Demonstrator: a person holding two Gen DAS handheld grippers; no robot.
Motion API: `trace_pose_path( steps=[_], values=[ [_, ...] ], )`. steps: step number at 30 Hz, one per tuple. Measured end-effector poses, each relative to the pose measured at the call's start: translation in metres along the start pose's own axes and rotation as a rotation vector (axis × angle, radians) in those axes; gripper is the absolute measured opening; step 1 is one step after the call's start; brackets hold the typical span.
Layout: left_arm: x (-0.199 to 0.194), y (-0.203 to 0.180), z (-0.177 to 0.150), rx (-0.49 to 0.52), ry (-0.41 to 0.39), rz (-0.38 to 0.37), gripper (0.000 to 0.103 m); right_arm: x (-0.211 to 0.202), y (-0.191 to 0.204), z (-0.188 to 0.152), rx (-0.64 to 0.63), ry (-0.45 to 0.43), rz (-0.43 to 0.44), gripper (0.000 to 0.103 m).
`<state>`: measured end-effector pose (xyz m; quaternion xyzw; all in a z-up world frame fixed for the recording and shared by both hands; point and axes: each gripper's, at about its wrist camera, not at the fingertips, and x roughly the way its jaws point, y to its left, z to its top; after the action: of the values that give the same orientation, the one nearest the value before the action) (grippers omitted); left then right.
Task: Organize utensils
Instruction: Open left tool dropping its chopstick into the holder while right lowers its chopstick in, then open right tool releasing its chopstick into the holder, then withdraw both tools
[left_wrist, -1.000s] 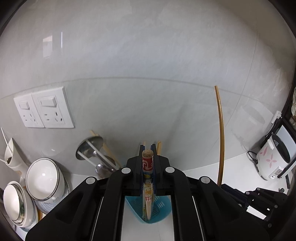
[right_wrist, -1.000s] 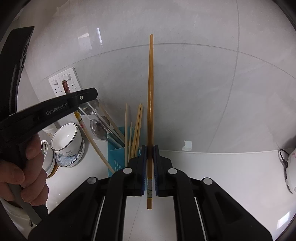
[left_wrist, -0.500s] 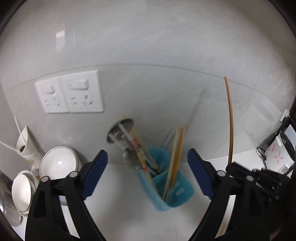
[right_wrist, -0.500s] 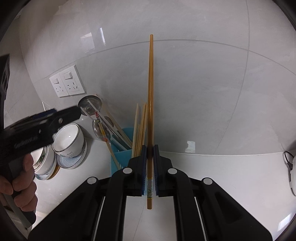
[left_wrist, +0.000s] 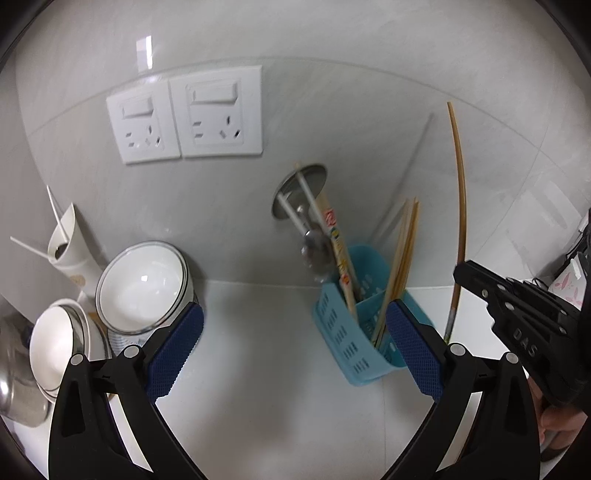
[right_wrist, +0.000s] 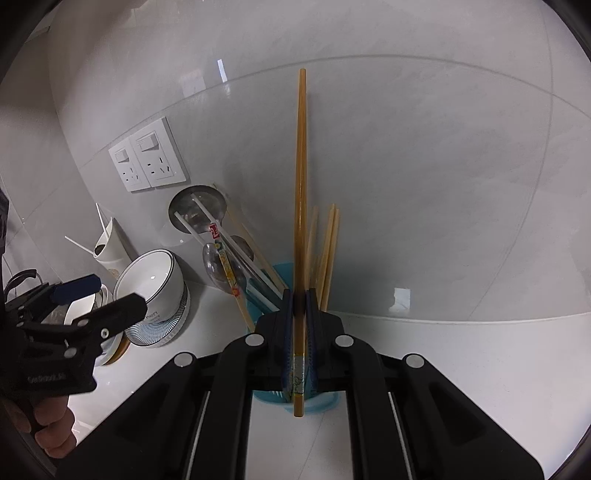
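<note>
A blue perforated utensil holder (left_wrist: 354, 343) stands on the white counter by the wall; it also shows in the right wrist view (right_wrist: 282, 269). It holds several wooden chopsticks (left_wrist: 402, 251), a patterned chopstick (left_wrist: 340, 251) and a metal spoon (left_wrist: 314, 247). My left gripper (left_wrist: 295, 343) is open and empty, just in front of the holder. My right gripper (right_wrist: 300, 295) is shut on a brown chopstick (right_wrist: 301, 177), held upright close to the holder's right side; that chopstick shows in the left wrist view (left_wrist: 460, 206).
White bowls (left_wrist: 144, 284) are stacked at the left beside a white cup (left_wrist: 70, 243). Two wall sockets (left_wrist: 188, 114) sit above them. A metal pot (left_wrist: 14, 376) is at the far left edge. A white appliance (left_wrist: 570, 284) is at the far right.
My left gripper has opened and let go of the patterned chopstick, which now stands in the holder. It has pulled back. My right gripper has moved nearer the holder with its chopstick.
</note>
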<state>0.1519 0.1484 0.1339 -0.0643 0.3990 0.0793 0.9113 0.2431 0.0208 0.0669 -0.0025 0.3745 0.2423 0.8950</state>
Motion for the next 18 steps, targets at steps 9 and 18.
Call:
trace_pose_path(
  steps=[9,18],
  values=[
    [0.010,0.011,-0.005,-0.020,0.027,0.008,0.097,0.031,0.007,-0.004,-0.007,0.026,-0.006,0.006],
    [0.014,0.011,-0.007,-0.031,0.039,0.007,0.097,0.046,0.004,-0.006,-0.003,0.064,-0.015,0.009]
  ],
)
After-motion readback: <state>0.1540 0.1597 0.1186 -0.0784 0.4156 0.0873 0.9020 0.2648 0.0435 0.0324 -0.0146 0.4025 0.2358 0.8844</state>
